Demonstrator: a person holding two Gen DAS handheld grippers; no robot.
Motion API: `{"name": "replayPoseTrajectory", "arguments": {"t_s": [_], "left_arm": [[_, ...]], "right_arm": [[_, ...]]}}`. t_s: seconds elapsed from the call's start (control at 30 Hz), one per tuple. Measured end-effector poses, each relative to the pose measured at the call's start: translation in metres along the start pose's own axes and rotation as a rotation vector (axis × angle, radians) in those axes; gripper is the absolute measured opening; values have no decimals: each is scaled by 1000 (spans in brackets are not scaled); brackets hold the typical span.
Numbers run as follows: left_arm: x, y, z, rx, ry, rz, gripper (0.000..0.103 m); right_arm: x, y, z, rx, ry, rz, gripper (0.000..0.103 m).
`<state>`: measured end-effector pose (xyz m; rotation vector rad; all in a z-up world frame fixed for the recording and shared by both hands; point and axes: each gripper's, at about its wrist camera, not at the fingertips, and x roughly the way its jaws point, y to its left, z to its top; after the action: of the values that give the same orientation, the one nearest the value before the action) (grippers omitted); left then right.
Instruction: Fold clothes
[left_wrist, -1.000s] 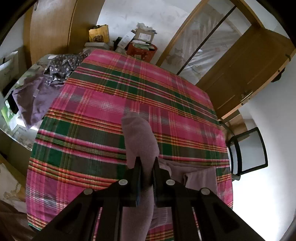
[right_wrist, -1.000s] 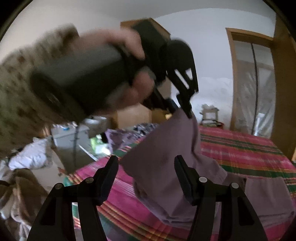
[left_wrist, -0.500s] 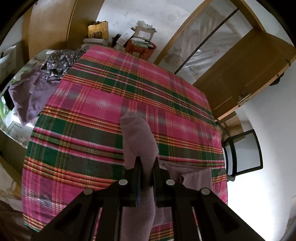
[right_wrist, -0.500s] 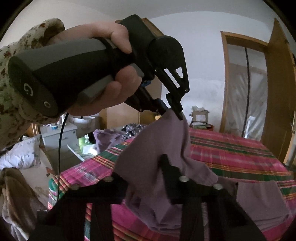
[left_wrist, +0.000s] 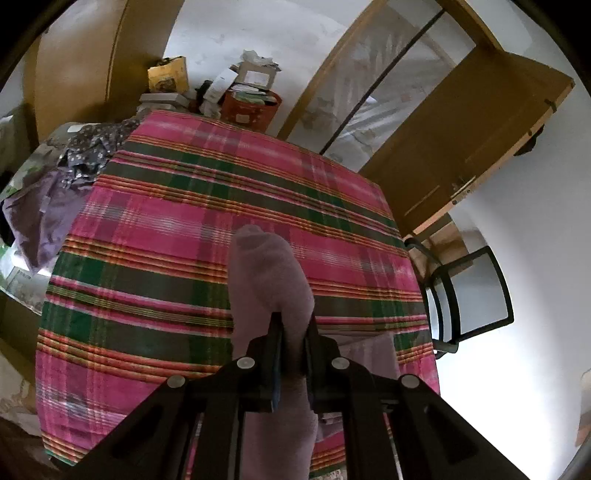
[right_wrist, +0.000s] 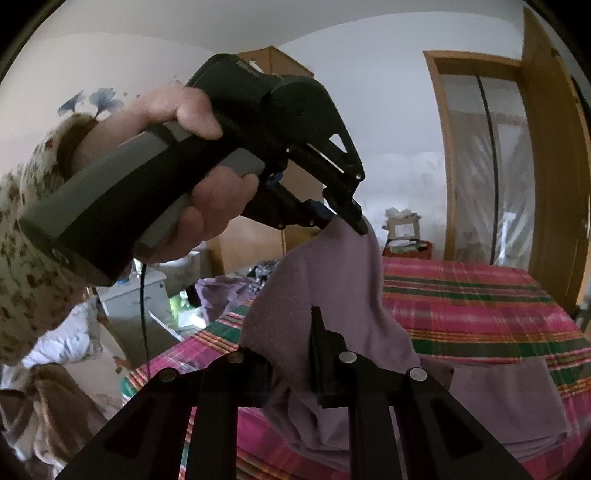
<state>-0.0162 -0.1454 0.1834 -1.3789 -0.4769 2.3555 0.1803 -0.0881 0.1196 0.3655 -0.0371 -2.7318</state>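
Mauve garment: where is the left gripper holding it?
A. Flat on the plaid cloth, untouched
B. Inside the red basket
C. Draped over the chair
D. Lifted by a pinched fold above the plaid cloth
D: the left gripper pinches a fold of the mauve garment, which hangs down toward the plaid cloth.

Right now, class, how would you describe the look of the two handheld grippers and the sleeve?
The left gripper is a black and grey pistol-grip handle with blue-edged black fingers and a thin black cable. The right gripper shows black arms with round silver bolts. The sleeve is pale with brown speckles.
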Motion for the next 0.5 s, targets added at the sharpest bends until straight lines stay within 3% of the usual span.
{"name": "replayPoseTrajectory", "arguments": {"t_s": [0.5], "left_arm": [[38,-42,16,15,66,4,10]], "right_arm": [[-21,-59,11,121,4,2,17]]}}
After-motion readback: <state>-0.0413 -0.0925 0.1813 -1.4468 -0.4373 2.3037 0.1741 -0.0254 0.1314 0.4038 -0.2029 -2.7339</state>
